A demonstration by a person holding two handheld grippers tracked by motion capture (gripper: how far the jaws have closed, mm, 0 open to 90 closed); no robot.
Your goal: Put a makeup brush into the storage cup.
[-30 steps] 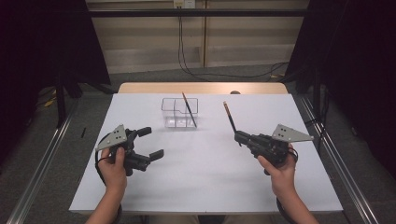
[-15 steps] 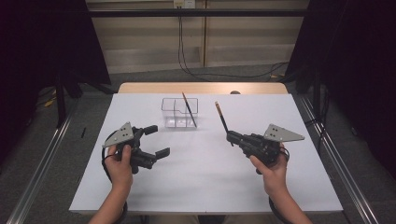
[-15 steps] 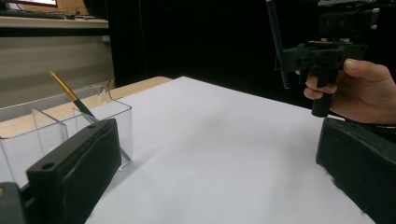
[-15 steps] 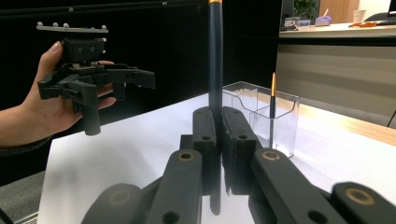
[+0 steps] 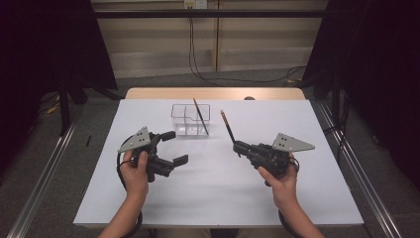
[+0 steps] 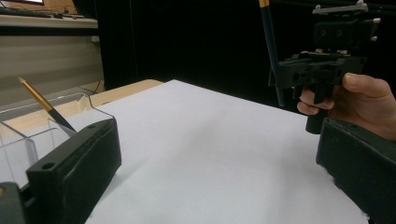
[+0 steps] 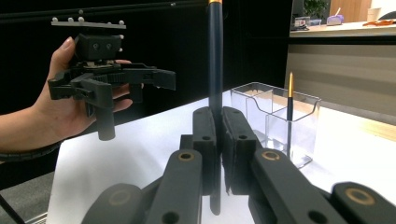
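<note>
A clear divided container (image 5: 190,120) stands on the white table (image 5: 208,193), with a dark pencil (image 5: 200,116) leaning in it. My right gripper (image 5: 237,147) is shut on a second dark pencil (image 5: 227,127), which points up and away, just right of the container. In the right gripper view the jaws clamp this pencil (image 7: 215,70) upright, with the container (image 7: 275,121) and its pencil (image 7: 289,107) behind. My left gripper (image 5: 176,147) hovers open and holds nothing, in front of the container. The left gripper view has the container (image 6: 28,133) at left and the right gripper (image 6: 322,70) opposite.
The white table top ends in a wooden strip (image 5: 213,93) at the back. Metal rails (image 5: 44,173) run along both sides on the floor. Cables (image 5: 198,59) hang down the wall behind.
My right gripper has carried its pencil leftward, closer to the container. My left gripper has shifted a little to the right, still open.
</note>
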